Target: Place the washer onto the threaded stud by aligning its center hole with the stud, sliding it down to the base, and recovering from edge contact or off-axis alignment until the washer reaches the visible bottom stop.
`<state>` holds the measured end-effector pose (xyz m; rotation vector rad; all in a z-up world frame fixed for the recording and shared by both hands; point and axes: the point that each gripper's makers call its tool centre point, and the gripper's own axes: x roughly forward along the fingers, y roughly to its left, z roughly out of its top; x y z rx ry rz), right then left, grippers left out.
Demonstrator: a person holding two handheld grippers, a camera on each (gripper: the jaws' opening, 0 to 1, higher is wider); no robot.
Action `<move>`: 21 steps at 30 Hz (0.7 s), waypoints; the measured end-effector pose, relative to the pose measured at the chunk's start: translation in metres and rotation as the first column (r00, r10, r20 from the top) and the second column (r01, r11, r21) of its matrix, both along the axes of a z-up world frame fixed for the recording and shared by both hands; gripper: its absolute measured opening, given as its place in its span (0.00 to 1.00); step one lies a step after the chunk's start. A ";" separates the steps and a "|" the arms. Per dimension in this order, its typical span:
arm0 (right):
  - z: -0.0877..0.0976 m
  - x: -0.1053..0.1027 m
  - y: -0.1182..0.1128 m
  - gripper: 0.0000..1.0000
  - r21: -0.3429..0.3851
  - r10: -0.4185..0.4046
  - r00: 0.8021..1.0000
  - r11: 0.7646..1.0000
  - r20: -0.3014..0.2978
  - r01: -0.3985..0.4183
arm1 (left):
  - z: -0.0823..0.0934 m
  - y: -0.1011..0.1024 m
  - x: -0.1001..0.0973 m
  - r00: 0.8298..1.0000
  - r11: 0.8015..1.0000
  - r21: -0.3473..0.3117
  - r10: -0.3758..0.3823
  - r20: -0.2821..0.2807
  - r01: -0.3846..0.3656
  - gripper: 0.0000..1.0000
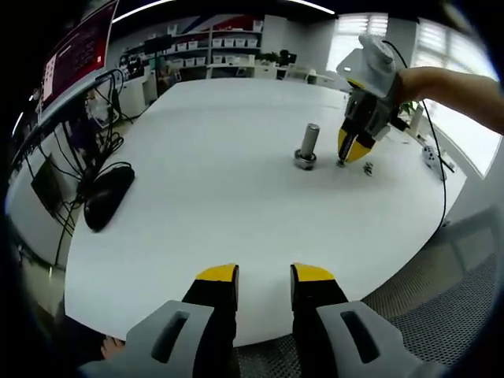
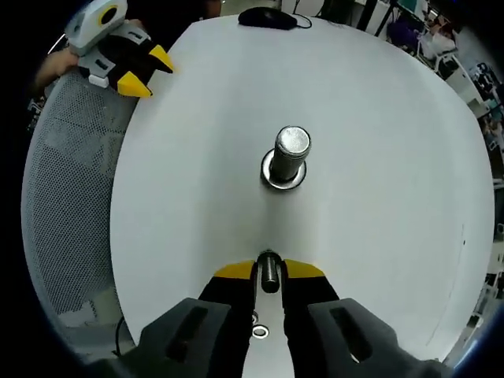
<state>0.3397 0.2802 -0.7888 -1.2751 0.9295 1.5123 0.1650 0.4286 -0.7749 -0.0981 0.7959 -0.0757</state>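
A threaded steel stud (image 1: 309, 142) stands upright on its round base in the middle of the white table (image 1: 205, 181). In the right gripper view the stud (image 2: 292, 151) is straight ahead, seen from above. My right gripper (image 2: 269, 272) is shut on a dark metal washer (image 2: 269, 269), held on edge between the yellow tips, short of the stud. From the left gripper view, the right gripper (image 1: 350, 157) has its tips down at the tabletop just right of the stud. My left gripper (image 1: 264, 276) hangs open over the near table edge, holding nothing.
Two spare small washers (image 2: 258, 327) lie on the table under my right gripper. A black mouse (image 1: 106, 197) and cables sit at the table's left edge. A grey mesh chair (image 2: 63, 205) stands beside the table. A person's arm (image 1: 449, 87) holds the right gripper.
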 end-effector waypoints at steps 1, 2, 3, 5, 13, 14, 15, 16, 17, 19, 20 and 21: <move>0.000 0.000 0.000 0.14 0.004 0.012 1.000 1.000 0.007 -0.012 | 0.000 0.000 0.000 1.000 1.000 0.000 0.000 0.000 0.000 0.24; -0.001 0.000 -0.001 0.14 0.002 0.021 1.000 1.000 0.011 -0.021 | 0.000 0.000 0.000 1.000 1.000 0.000 0.001 0.000 -0.001 0.24; -0.001 0.000 -0.001 0.15 0.003 0.021 1.000 1.000 0.008 -0.021 | 0.000 0.000 0.000 1.000 1.000 0.000 0.001 0.000 -0.001 0.24; -0.001 0.000 0.001 0.17 0.018 0.011 1.000 1.000 0.005 -0.012 | 0.000 0.000 0.000 1.000 1.000 0.000 0.000 -0.001 0.000 0.24; 0.006 0.009 -0.002 0.22 0.069 -0.028 0.999 0.997 0.023 0.026 | 0.000 -0.001 0.000 1.000 1.000 0.001 -0.005 -0.003 0.005 0.24; 0.007 0.010 -0.003 0.23 0.073 -0.033 0.999 0.997 0.022 0.032 | 0.000 -0.001 0.000 1.000 1.000 0.000 -0.004 -0.001 0.004 0.24; 0.008 0.011 -0.006 0.23 0.079 -0.043 0.999 0.996 0.021 0.041 | 0.000 -0.001 0.000 1.000 1.000 -0.002 -0.002 0.000 0.002 0.24; 0.009 0.012 -0.007 0.23 0.082 -0.046 0.999 0.996 0.021 0.044 | 0.000 0.000 0.000 1.000 1.000 -0.001 -0.002 0.000 0.002 0.24; 0.010 0.013 -0.009 0.23 0.089 -0.052 0.998 0.995 0.022 0.049 | 0.000 0.000 0.000 1.000 1.000 -0.001 -0.002 -0.002 0.002 0.24; 0.012 0.016 -0.013 0.24 0.101 -0.058 0.998 0.993 0.026 0.055 | 0.000 -0.001 0.000 1.000 1.000 -0.001 -0.003 -0.001 0.003 0.24; 0.013 0.017 -0.015 0.24 0.105 -0.064 0.998 0.993 0.027 0.061 | 0.000 -0.001 0.000 1.000 1.000 0.000 -0.005 -0.002 0.005 0.24; 0.014 0.017 -0.017 0.24 0.106 -0.070 0.997 0.992 0.026 0.066 | 0.000 -0.001 0.000 1.000 1.000 -0.001 -0.005 -0.003 0.005 0.24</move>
